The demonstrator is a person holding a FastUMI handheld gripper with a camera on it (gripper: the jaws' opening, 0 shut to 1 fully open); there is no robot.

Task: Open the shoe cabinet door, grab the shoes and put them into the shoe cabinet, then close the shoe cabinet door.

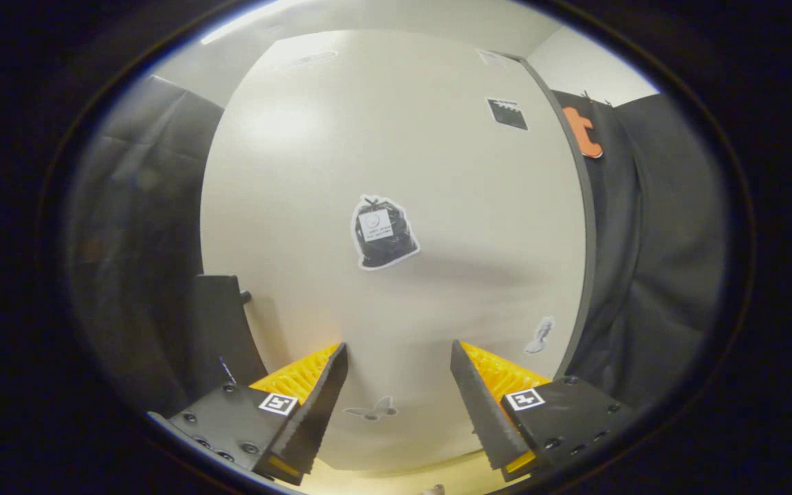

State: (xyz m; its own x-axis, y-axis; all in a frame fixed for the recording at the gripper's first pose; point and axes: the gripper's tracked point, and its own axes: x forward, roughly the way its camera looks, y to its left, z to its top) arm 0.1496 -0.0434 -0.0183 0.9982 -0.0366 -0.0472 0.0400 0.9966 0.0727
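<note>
A smooth, faintly glossy door (396,151) carrying flat paper-like stickers (383,232) faces the spread, empty hand-held gripper (399,357), its ridged fingers (327,392) backed by matt plastic-looking bodies, beside wrinkled matt cloth (650,275).

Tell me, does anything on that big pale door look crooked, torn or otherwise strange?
Nothing looks damaged. The cream-white cabinet door stands shut and flat, carrying a slightly tilted black bin-bag sticker, a small butterfly sticker and a pale sticker near its right edge. The gripper faces it with jaws open, holding nothing.
</note>
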